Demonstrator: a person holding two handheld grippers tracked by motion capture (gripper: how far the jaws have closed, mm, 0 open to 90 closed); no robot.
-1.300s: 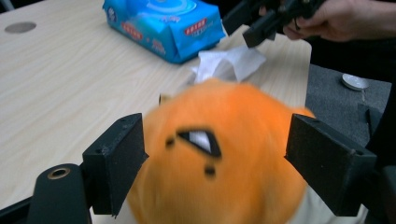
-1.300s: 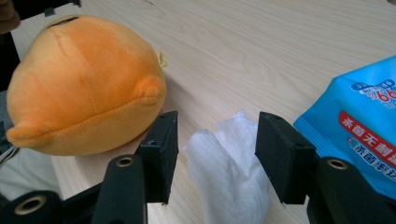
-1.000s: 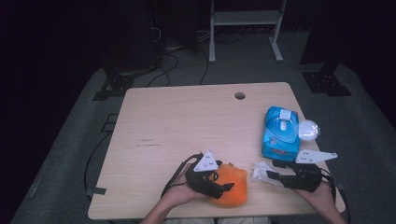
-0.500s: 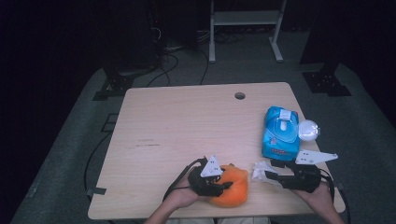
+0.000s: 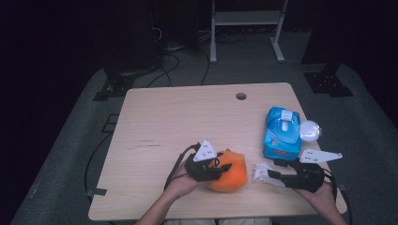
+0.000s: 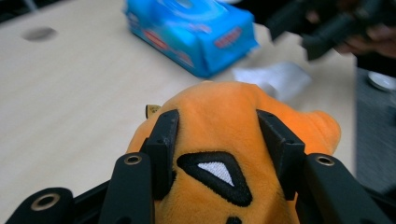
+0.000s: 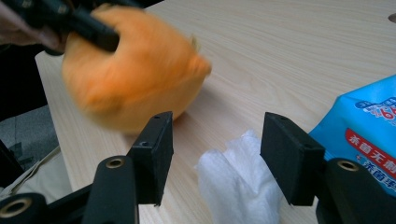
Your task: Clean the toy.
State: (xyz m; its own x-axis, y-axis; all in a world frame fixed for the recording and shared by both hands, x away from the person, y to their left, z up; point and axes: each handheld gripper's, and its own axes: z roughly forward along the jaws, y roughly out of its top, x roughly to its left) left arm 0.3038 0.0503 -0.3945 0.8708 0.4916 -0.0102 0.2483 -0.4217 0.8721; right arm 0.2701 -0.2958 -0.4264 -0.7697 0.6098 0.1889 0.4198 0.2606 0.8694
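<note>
1 light wood table (image 5: 187, 117), rectangular. 1 blue soft-pack of wet wipes (image 5: 281, 132) at 3 o'clock. 1 orange plush toy (image 5: 231, 171), fuzzy, at 6 o'clock, pinched by left gripper (image 6: 219, 140) jaws. 1 crumpled white wipe (image 7: 243, 186) between right gripper (image 7: 217, 154) jaws, spread. 1 white round lid (image 5: 309, 131), beside the pack.

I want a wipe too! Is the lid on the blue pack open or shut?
Shut, it seems. In the high view the white flap lies flat on the blue wet-wipes pack. One crumpled white wipe already lies on the table.
</note>
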